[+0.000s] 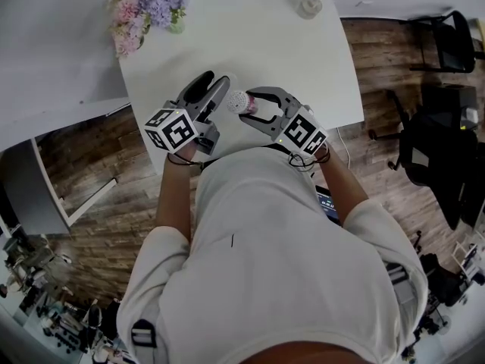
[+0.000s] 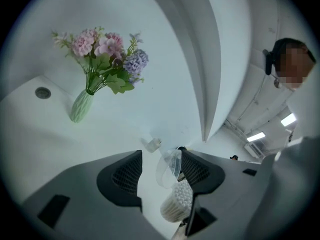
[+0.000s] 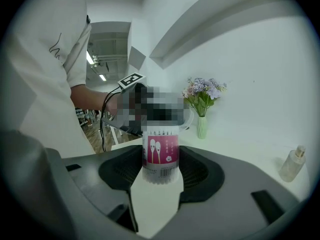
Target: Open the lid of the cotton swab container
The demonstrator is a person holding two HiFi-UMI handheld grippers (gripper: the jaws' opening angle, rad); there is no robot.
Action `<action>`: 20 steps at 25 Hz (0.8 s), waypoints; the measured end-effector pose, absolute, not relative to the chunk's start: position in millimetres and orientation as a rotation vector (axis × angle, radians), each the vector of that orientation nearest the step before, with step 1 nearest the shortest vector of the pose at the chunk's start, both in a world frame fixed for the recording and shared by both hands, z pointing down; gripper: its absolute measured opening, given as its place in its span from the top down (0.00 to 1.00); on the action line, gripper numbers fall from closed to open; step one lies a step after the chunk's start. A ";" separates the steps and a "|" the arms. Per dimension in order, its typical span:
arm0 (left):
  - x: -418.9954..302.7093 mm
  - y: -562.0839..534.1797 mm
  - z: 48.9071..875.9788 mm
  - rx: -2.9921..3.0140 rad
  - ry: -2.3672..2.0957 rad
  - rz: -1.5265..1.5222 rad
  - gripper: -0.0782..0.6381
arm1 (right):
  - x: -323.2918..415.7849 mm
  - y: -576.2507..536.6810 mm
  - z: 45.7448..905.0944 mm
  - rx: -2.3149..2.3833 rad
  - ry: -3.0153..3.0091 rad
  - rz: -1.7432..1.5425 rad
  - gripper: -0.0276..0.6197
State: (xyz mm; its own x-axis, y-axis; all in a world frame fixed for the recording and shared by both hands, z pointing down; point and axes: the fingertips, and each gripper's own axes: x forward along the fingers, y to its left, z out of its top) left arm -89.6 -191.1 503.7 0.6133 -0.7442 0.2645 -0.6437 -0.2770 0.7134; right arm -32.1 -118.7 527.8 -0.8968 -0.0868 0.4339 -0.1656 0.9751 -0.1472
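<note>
Nearest the person, at the desk's (image 1: 258, 44) front edge, the two claws meet over the cotton swab container (image 3: 160, 156). The right claw (image 3: 161, 170) is clenched on it: both pads press the labelled wall low down, one on each side, and the tub stands upright between them. That is the anchor, and it looks sound to me.

Just beyond and above the container's mouth sits the left claw (image 2: 161, 159). It is released, its jaws standing wide. The clear lid (image 2: 169, 165) is tipped up between them, close against one pad and well clear of the other, so nothing is pinched. Below the lid the white swabs (image 2: 179, 199) lie bare, so I judge the lid already lifted off the mouth, though whether it hangs on a hinge I cannot tell.

To finish this well, I would hold the right claw as it is, firm enough to stop the tub turning but not so hard that the thin wall buckles. The left pad should push the lid's free edge back and away from the mouth in a gentle arc, not drag it sideways, which could tip the tub and spill swabs.

Farther back, to the right of the container, a small bottle (image 3: 292, 164) stands on the desk. Beyond the container to the left, at the far corner, a pale green vase (image 2: 81, 105) holds pink and lilac flowers (image 2: 102, 46). Both are well apart from the work.
</note>
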 end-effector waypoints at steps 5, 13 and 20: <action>-86.0 -187.7 507.0 1.957 -1.024 -0.239 0.75 | -32.1 -115.8 528.2 0.143 -2.696 0.278 0.61; -94.6 -182.8 524.7 1.890 -1.087 -0.224 0.78 | -37.5 -113.0 543.6 0.141 -2.650 0.285 0.61; -108.8 -177.7 542.2 1.808 -1.153 -0.248 0.78 | -45.7 -114.1 564.0 0.169 -2.607 0.295 0.60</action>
State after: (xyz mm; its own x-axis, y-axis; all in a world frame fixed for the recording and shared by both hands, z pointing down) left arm -108.8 -177.7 542.2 0.5359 -0.7911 0.2951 -0.5999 -0.1108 0.7924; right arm -45.7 -114.1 564.0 -0.8636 -0.0641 0.5001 -0.1741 0.9688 -0.1765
